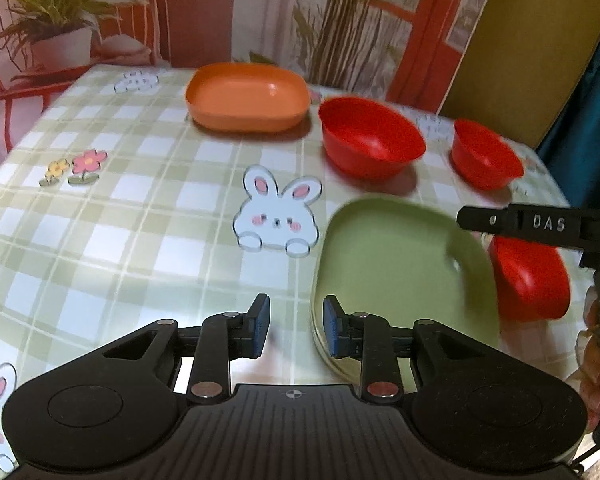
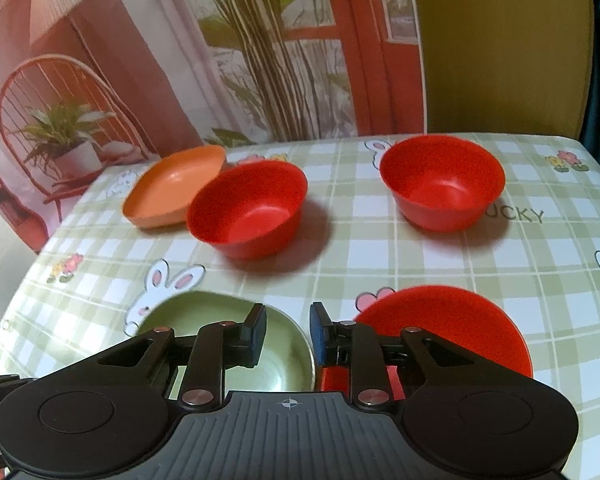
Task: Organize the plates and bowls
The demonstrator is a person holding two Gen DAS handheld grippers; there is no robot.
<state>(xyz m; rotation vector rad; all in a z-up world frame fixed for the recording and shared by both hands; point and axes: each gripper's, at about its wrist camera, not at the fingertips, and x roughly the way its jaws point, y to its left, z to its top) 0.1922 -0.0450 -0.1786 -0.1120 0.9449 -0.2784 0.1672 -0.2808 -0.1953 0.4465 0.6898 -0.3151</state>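
Beside both open jaws, green plate lies flat, long axis front-to-back.

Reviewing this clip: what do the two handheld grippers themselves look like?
Both are matte black plastic. The left gripper and right gripper have blue fingertip pads, silver pivot bolts, round side discs, a ribbed centre plate with a crosshair mark. The right one's side reads "DAS".

The right tool reads "DAS"; the tablecloth shows "UCKY" beside a red bowl.
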